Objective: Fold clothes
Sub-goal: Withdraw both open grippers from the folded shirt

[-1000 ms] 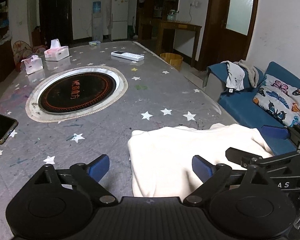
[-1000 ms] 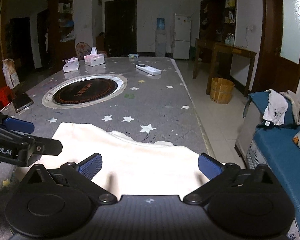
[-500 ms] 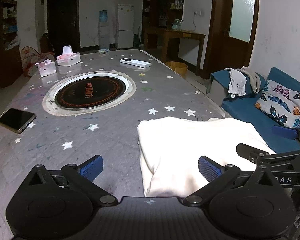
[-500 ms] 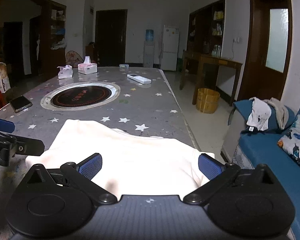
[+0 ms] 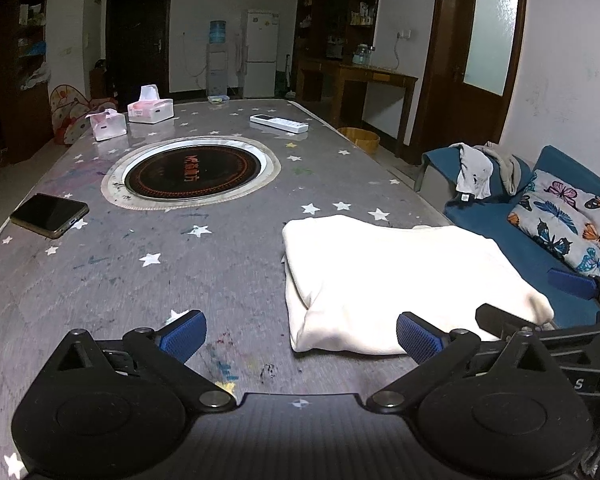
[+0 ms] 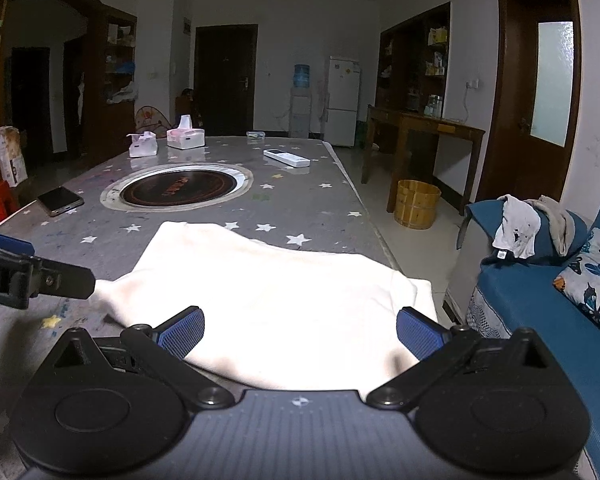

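Note:
A cream-white garment (image 5: 400, 276) lies folded in a thick rectangle on the grey star-patterned table (image 5: 204, 264), near its right edge. It fills the near middle of the right wrist view (image 6: 268, 304). My left gripper (image 5: 300, 334) is open and empty, just in front of the garment's near left corner. My right gripper (image 6: 300, 330) is open and empty, hovering over the garment's near edge. The right gripper shows at the right of the left wrist view (image 5: 548, 300); the left gripper shows at the left of the right wrist view (image 6: 32, 276).
A round inset cooktop (image 5: 192, 172) sits mid-table. A phone (image 5: 50, 215) lies at the left edge, two tissue boxes (image 5: 150, 106) and a remote (image 5: 279, 123) at the far end. A blue sofa (image 5: 540, 216) with clothes and a butterfly pillow stands right of the table.
Both grippers have pulled back and risen from the garment. The garment lies still, folded, and more of the table and room shows in both views.

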`<state>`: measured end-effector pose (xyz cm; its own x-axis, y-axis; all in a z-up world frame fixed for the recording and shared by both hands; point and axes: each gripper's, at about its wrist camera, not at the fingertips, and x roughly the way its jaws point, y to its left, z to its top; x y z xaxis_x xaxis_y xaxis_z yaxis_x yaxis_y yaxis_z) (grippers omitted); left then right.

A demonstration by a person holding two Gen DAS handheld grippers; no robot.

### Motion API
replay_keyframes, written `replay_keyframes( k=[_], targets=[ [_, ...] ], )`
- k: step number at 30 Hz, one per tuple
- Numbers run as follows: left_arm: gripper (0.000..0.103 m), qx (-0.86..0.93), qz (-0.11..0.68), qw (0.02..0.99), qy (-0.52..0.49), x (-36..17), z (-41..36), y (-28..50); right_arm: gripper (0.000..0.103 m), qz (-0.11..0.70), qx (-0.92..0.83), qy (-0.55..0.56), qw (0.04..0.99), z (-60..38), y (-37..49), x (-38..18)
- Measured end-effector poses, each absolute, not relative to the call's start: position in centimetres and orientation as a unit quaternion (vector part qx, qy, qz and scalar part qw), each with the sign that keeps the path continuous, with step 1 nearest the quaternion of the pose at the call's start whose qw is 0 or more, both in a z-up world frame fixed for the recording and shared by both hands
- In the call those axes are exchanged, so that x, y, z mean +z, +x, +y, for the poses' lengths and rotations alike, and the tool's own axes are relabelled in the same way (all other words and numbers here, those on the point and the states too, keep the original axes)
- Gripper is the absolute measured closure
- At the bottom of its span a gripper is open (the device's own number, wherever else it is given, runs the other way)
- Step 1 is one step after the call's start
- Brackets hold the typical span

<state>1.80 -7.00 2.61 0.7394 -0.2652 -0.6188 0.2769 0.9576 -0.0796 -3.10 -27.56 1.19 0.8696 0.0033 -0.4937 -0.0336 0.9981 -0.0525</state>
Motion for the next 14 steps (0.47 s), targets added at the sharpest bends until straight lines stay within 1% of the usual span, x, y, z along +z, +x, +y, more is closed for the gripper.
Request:
replay_keyframes(
  k=[14],
  targets=[
    [0.0, -0.158, 0.329, 0.931, 0.015, 2.7, -7.5, 0.2, 0.0, 0.248, 0.021, -0.032, 0.968, -26.8, -5.4, 1.4]
  ],
)
